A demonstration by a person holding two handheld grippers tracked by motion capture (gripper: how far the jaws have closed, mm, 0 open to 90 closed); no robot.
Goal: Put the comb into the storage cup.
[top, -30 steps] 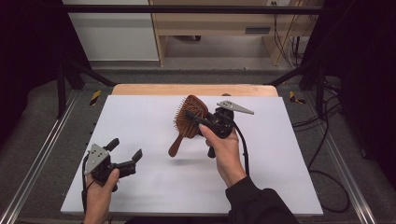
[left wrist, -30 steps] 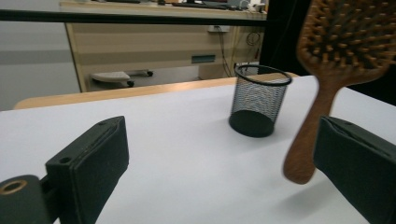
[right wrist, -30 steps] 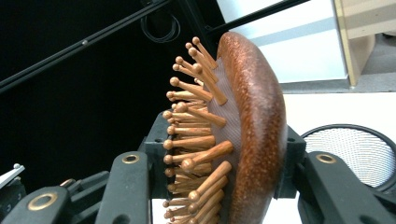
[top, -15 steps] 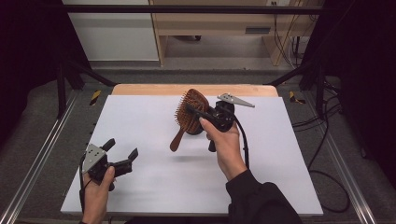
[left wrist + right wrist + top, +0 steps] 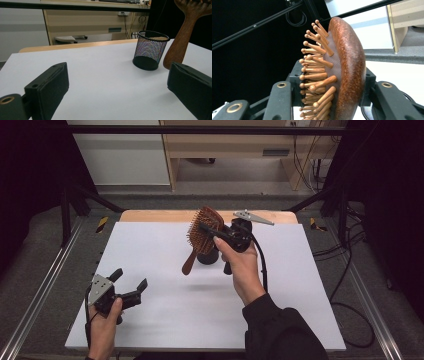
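right gripper (image 5: 214,231): held up over the surface at about 12 o'clock of its centre, jaws closed on the head of the hairbrush (image 5: 204,227); in the right gripper view one jaw presses the bristle side and the other the smooth back.
hairbrush: wooden, lifted clear of the surface, head up and handle hanging down toward 7 o'clock; in the left gripper view its handle (image 5: 183,32) hangs just beside the cup, at the cup's 3 o'clock.
bristles (image 5: 317,75): wooden pins with rounded tips, pointing to 9 o'clock in the right gripper view.
mesh cup (image 5: 149,50): black wire pen cup, upright on the surface, mouth open; in the high view it sits under the brush head, mostly covered by brush and hand (image 5: 244,270).
left gripper (image 5: 129,285): low over the surface near its 7 o'clock corner, well apart from brush and cup; jaws spread wide with nothing between them, the white surface showing in the gap.
surface (image 5: 160,250): white sheet over a wooden top, a strip of wood showing along the 12 o'clock edge.
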